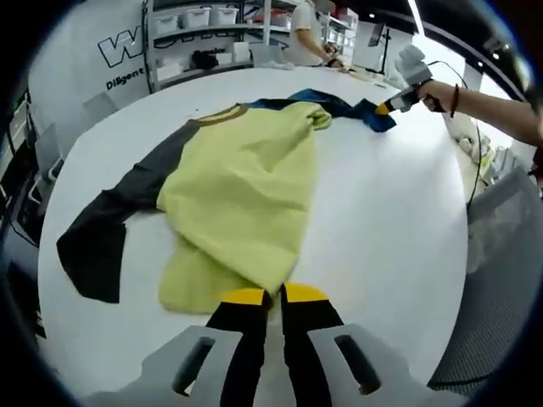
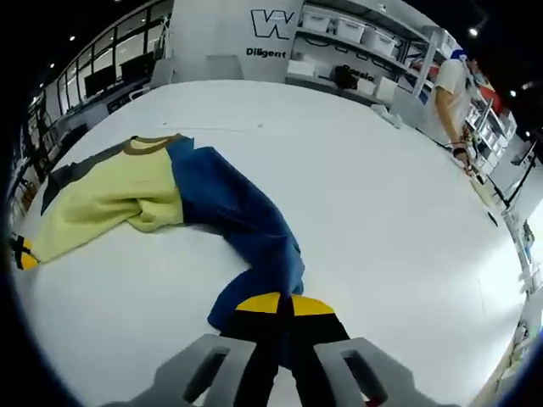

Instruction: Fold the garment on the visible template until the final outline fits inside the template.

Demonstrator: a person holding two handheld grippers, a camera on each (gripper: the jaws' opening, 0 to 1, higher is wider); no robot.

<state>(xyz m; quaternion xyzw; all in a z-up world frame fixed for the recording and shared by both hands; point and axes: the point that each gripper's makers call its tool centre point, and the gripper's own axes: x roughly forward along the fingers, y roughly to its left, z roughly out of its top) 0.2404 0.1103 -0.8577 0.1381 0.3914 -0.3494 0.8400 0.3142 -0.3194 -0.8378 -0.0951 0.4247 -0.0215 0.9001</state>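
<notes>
Garment: we are working a tri-colour shirt [image 1: 242, 182] lying rumpled on the white table [image 1: 382, 229], its yellow-green body bunched in the middle, a dark grey sleeve [image 1: 106, 237] trailing to one side and a blue sleeve [image 2: 246, 225] stretching to the other.

Left gripper: in the left gripper view we are pinching the lower hem of the yellow-green panel with the left gripper [image 1: 273, 297]; its yellow-tipped jaws are sitting nearly together with the cloth edge caught between them.

Right gripper: in the right gripper view we are clamping the cuff end of the blue sleeve with the right gripper [image 2: 282, 303], jaws drawn narrow on the fabric.

Across the table: the left gripper view is also catching the right gripper at the far blue sleeve tip, with the hand [image 1: 437, 91] holding it reaching in from the side.

Collar: a brownish neckband [image 2: 153, 144] is showing at the top of the shirt, where yellow-green meets blue.

Template: we cannot tell where its outline is lying on the table.

Background: a person [image 2: 448, 89] is standing at the table's far edge, beside shelving [image 2: 356, 38] stacked with white bins, under a wall with partial lettering [image 2: 270, 25].
</notes>
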